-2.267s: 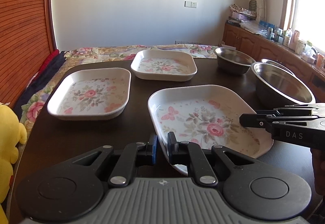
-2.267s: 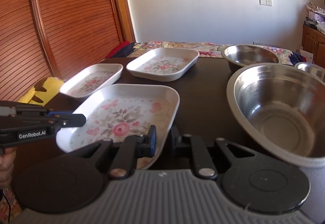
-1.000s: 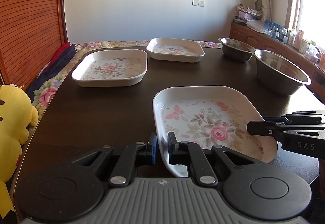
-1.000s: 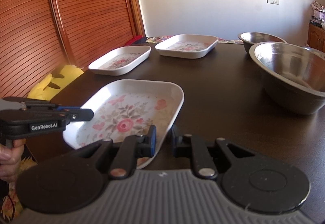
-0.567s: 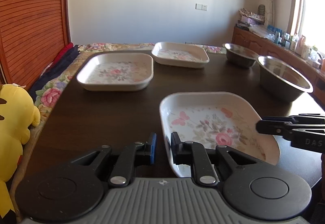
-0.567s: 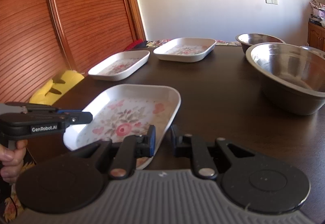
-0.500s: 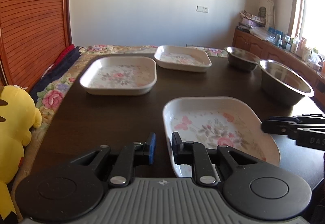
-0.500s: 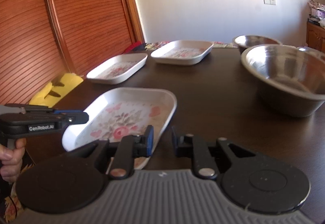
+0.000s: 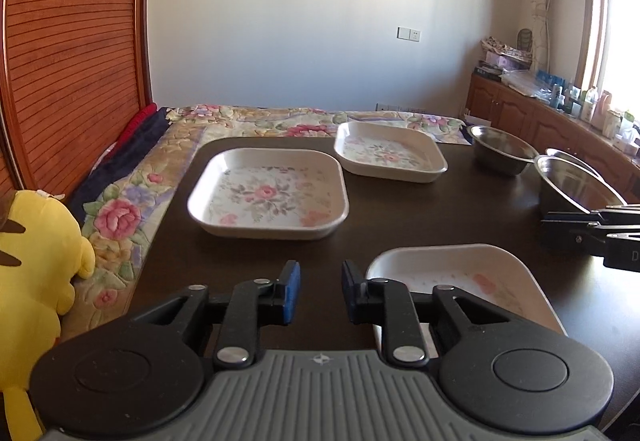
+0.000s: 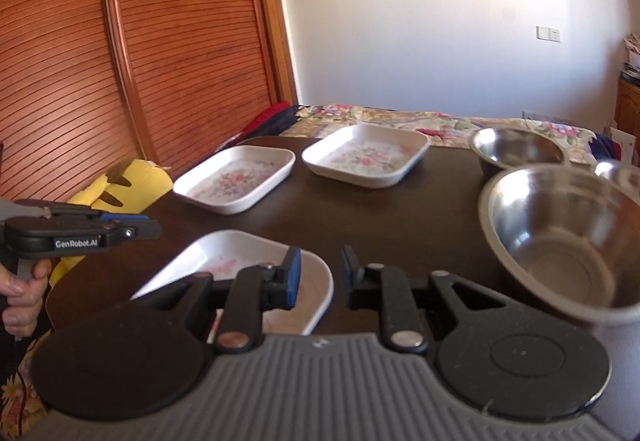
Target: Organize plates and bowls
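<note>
Both tongs off the near plate (image 9: 476, 273), which lies flat on the surface (image 9: 400, 217) just below and between them. Left tongs (image 9: 320, 291) slightly spread, nothing between the pads; its jaws have just been opening, plate corner sits right of them, untouched. Right tongs (image 10: 318, 277) also show a small empty gap, plate (image 10: 240, 253) off to their left.

Step in hand, my guess: release done, go for the next plate to stack. To do it well: lift clear before travelling so the pads don't drag the rim, spread wider, take the middle plate (image 9: 268, 197) ahead of the left tongs by its near edge, keep it level, one pair of tongs per side.

Far plate (image 9: 390, 155) beyond it; steel bowls (image 10: 560, 233) ahead-right of the right tongs, one small bowl (image 10: 516, 149) behind.

Surface dark, glossy wood, likely slippery. Beyond: floral bedspread (image 9: 256, 121), slatted wooden door (image 10: 140, 41), yellow plush toy (image 9: 32, 265) left, cluttered cabinet (image 9: 560, 113) under a window.
</note>
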Demonstrator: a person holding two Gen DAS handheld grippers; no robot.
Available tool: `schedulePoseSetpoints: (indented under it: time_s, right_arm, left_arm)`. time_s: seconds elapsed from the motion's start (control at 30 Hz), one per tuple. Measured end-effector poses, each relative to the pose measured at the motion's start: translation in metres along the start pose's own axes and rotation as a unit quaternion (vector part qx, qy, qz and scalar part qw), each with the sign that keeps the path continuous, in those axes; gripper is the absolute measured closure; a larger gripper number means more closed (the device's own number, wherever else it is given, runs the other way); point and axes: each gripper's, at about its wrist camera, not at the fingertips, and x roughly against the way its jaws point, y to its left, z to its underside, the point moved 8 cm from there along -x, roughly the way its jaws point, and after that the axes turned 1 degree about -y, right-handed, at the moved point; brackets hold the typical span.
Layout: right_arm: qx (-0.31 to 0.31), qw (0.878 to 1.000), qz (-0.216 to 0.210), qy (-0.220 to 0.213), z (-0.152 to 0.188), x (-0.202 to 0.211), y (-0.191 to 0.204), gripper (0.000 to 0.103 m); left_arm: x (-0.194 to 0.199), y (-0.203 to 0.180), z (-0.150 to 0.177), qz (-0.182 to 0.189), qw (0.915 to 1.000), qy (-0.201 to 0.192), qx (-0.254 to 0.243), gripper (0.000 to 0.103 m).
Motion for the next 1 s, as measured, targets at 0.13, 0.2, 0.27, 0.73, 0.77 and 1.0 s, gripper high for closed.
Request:
schedulePoseSetpoints:
  time_s: [0.13, 0.2, 0.27, 0.73, 0.77, 1.0]
  right_arm:
    - [0.016, 1.0, -0.015, 0.007, -0.014, -0.015, 0.009, 0.079]
    - [0.025, 0.999, -0.022, 0.013, -0.021, -0.024, 0.014, 0.073]
    - [0.032, 0.999, -0.028, 0.019, -0.028, -0.033, 0.019, 0.071]
    - [0.017, 0.995, -0.064, 0.079, -0.051, -0.104, 0.045, 0.059]
    - [0.013, 0.994, -0.067, 0.085, -0.052, -0.11, 0.046, 0.059]
    - [-0.011, 0.989, -0.075, 0.127, -0.051, -0.146, 0.043, 0.06]
  left_arm:
    - [-0.011, 0.014, -0.013, -0.004, 1.0, -0.002, -0.007, 0.068]
    - [-0.017, 0.023, -0.021, -0.008, 0.9999, -0.004, -0.014, 0.067]
    - [-0.024, 0.032, -0.028, -0.008, 0.9998, -0.003, -0.021, 0.065]
    - [-0.078, 0.093, -0.06, -0.001, 0.9992, 0.026, -0.03, 0.057]
    - [-0.083, 0.095, -0.059, -0.001, 0.9991, 0.03, -0.03, 0.057]
    - [-0.111, 0.106, -0.058, -0.002, 0.9979, 0.051, -0.04, 0.057]
